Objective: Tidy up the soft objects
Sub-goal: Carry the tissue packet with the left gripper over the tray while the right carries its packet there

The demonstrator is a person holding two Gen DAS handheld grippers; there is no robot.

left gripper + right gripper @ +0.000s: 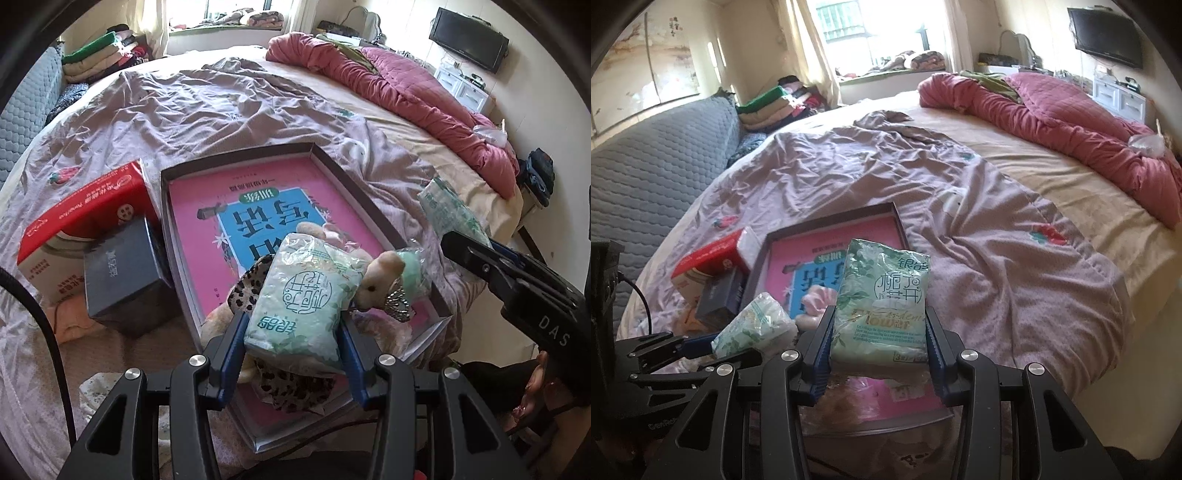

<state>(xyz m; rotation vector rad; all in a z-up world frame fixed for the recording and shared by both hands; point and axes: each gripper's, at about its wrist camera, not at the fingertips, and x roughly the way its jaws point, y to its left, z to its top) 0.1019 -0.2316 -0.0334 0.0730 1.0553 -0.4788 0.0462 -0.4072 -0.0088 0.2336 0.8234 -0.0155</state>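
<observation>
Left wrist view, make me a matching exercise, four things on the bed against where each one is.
Things:
1. tissue pack
2. teddy bear
3. dark box
4. pink quilt

Places:
A. far right side of the bed
B. inside the tray, right of the pack
C. between the left gripper's jaws
D. left of the tray, in front of the red box

Pairs: 1-C, 2-B, 3-D, 4-A

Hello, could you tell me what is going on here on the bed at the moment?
A person is sorting soft items with two tools. The left hand-held gripper is shut on a green tissue pack, held over the shallow box with the pink book, where a teddy bear and a leopard-print piece already lie. The right hand-held gripper is shut on a second tissue pack, held up just beside that box.
</observation>
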